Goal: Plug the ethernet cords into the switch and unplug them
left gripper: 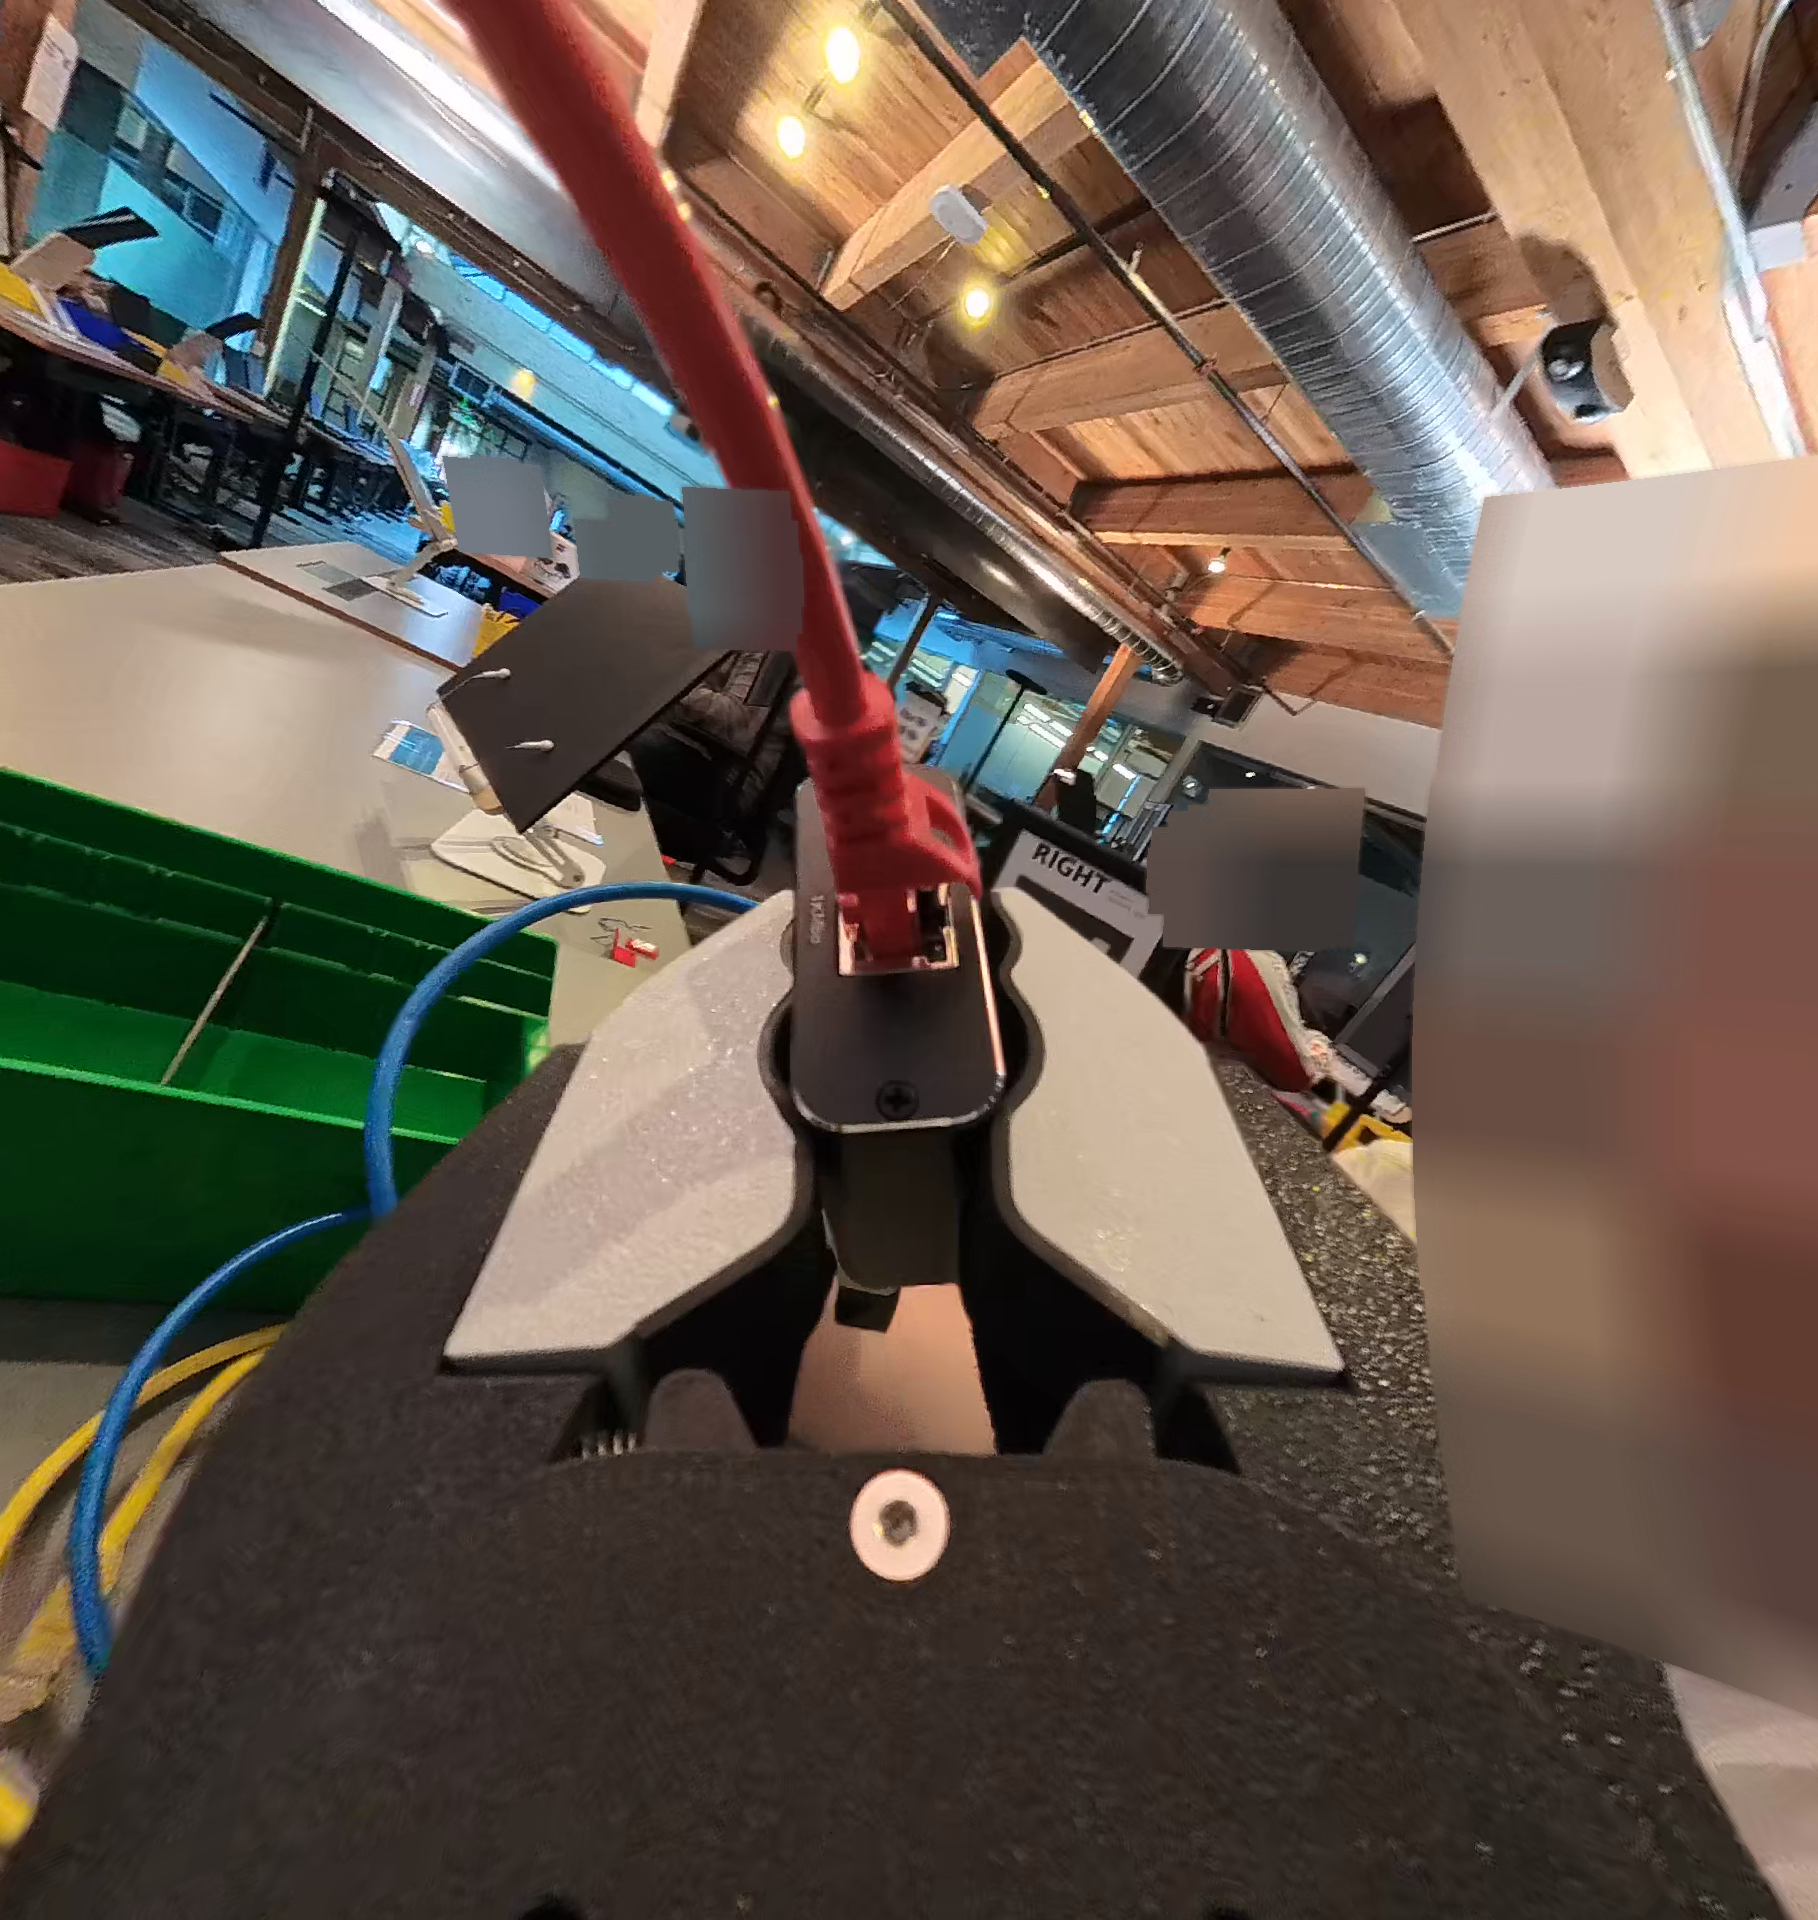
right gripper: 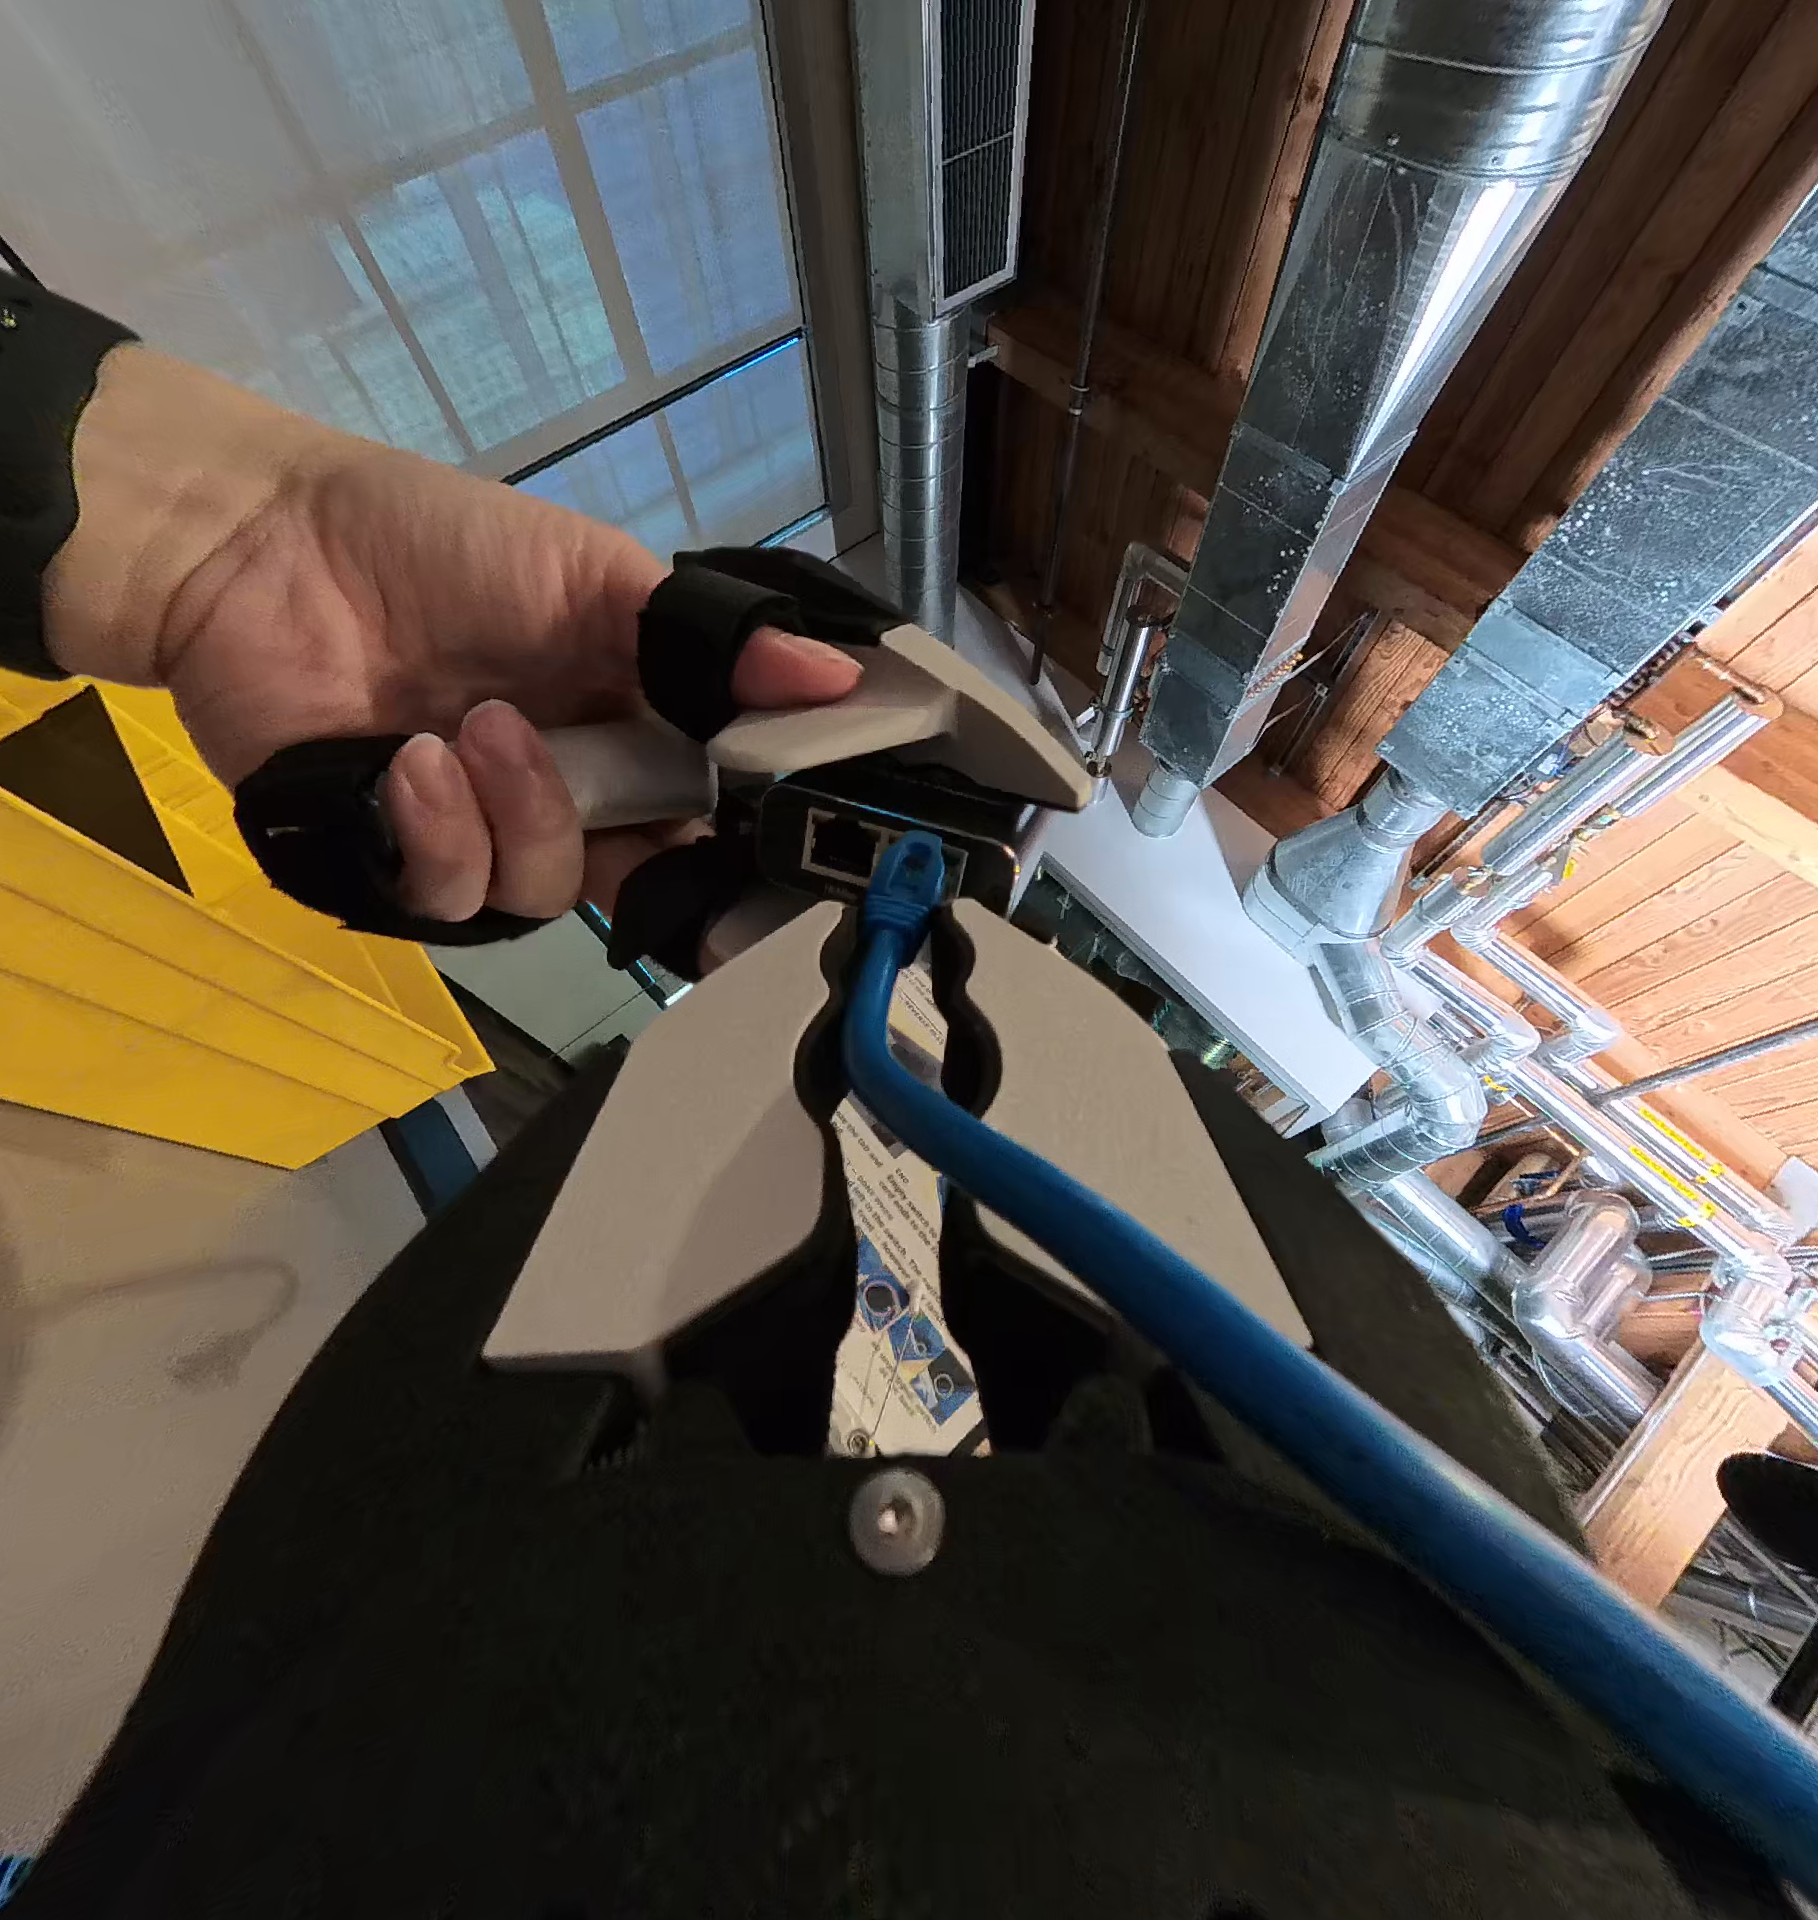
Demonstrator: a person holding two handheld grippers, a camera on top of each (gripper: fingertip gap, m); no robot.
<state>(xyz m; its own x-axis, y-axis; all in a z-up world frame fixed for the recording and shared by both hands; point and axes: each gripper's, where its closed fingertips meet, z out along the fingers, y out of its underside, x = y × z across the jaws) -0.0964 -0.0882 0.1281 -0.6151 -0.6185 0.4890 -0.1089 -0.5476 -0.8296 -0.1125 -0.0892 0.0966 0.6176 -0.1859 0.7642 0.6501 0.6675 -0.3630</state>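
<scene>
Now the blue plug is nosed up to the switch's right-hand port, with the plug's long axis pointing straight ahead out of the right tongs.

Start at the switch (right gripper: 889, 847): a small black box, held up off the table (left gripper: 157, 665), clamped at its sides by the left tongs (left gripper: 894, 997). From the right wrist view its port face looks straight back at the right tongs (right gripper: 900, 914), just beyond their tips. Those tongs are clenched on the blue cord (right gripper: 889, 904) right behind its plug; whether the plug is fully seated cannot be told. At the switch's other end a red cord (left gripper: 863, 821) sits in a port, leading up and away. A yellow cord (left gripper: 11, 1558) lies loose on the table beside the green bin (left gripper: 157, 1039).
</scene>
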